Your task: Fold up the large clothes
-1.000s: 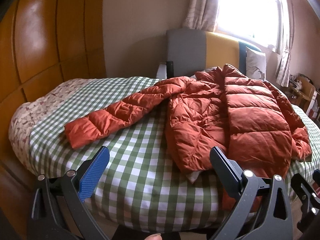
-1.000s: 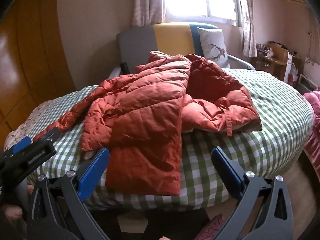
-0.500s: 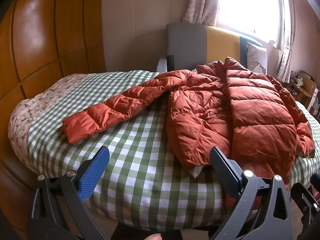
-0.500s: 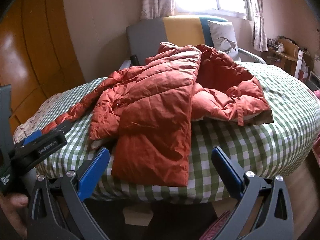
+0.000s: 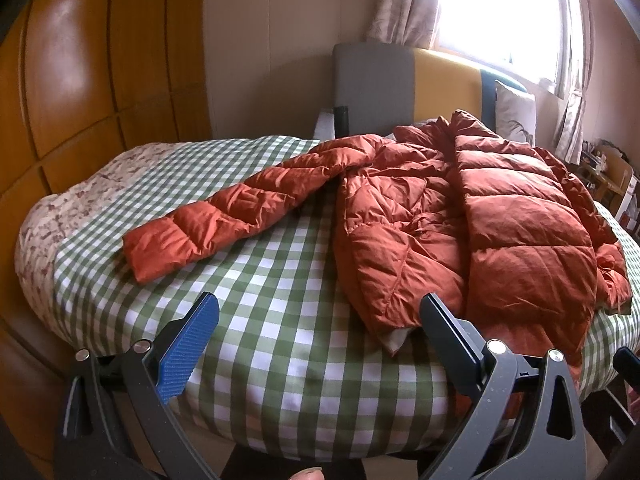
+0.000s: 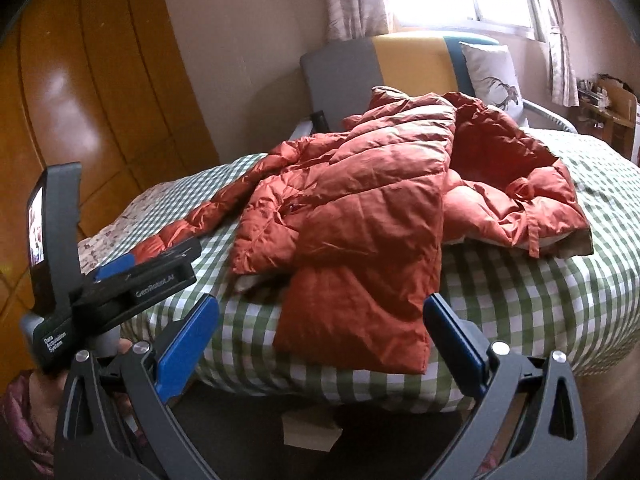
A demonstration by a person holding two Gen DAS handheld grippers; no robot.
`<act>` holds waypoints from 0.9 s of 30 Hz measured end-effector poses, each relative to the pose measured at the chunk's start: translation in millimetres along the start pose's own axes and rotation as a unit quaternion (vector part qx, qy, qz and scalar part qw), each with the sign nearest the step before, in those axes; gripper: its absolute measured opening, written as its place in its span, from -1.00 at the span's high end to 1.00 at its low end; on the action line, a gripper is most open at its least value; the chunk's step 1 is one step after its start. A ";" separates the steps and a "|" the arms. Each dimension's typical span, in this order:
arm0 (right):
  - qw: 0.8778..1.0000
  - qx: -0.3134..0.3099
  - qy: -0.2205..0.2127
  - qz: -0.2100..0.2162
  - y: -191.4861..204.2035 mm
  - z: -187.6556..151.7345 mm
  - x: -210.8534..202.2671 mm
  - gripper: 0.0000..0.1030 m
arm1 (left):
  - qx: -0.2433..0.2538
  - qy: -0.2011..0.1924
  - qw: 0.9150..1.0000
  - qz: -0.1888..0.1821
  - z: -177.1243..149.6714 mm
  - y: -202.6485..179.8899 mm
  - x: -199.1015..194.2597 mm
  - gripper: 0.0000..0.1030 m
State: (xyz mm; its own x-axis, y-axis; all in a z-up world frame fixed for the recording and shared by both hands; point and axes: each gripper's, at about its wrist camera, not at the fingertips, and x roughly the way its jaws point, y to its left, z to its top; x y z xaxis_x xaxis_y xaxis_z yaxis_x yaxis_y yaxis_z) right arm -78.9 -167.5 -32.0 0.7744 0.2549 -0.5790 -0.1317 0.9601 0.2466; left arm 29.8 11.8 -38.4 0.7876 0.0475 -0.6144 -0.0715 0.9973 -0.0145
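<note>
Lying on the bed (image 5: 280,320) is the jacket (image 5: 460,220), an orange-red quilted one, and it is not yet being touched by any tool. The left tongs (image 5: 320,328) are being held apart and empty in front of the near edge of the mattress; the right tongs (image 6: 320,320) are also being held wide apart, with nothing between them. In the right view the left tool is being seen from the side, gripped by a hand (image 6: 44,384).

The step in hand is judged to be the approach, before the first grasp. The jacket is being left crumpled: one sleeve (image 5: 224,216) is being stretched out flat toward the left, while the front panels are being piled one over the other, and one panel is hanging over the bed edge. For the next move, probably the hem or the sleeve cuff must be pinched, and the body spread flat before folding.

The fabric is looking smooth and slightly shiny, puffed in stitched blocks, so it is expected to slip and spring back. The bed cover is being shown as a soft green-and-white check.
</note>
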 end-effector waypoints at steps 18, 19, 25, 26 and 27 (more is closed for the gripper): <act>0.995 0.056 0.058 -0.059 -36.0 6.9 29.5 -0.96 | 0.003 0.030 0.999 -0.018 -5.6 6.2 21.5 -0.93; 0.994 0.060 0.065 -0.056 -38.3 7.8 34.1 -0.96 | 0.001 0.031 0.999 -0.038 -5.0 7.6 23.1 -0.93; 0.991 0.080 0.105 -0.036 -47.9 13.6 71.3 -0.74 | -0.030 0.054 0.993 -0.103 -1.0 19.2 38.5 -0.93; 0.990 0.078 0.117 -0.031 -47.4 13.4 79.6 -0.63 | -0.035 0.060 0.992 -0.109 -1.1 21.2 41.7 -0.93; 0.989 0.075 0.128 -0.025 -46.5 12.9 85.4 -0.36 | -0.042 0.067 0.990 -0.113 -1.1 23.8 44.7 -0.93</act>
State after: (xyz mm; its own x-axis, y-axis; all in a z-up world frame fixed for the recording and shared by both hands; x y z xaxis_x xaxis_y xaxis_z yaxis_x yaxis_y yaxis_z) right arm 1.4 -191.9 -82.9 0.5936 0.2463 -0.7662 0.0114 0.9494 0.3140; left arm 62.6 37.6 -67.0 0.7015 -0.1894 -0.6870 0.0422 0.9734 -0.2253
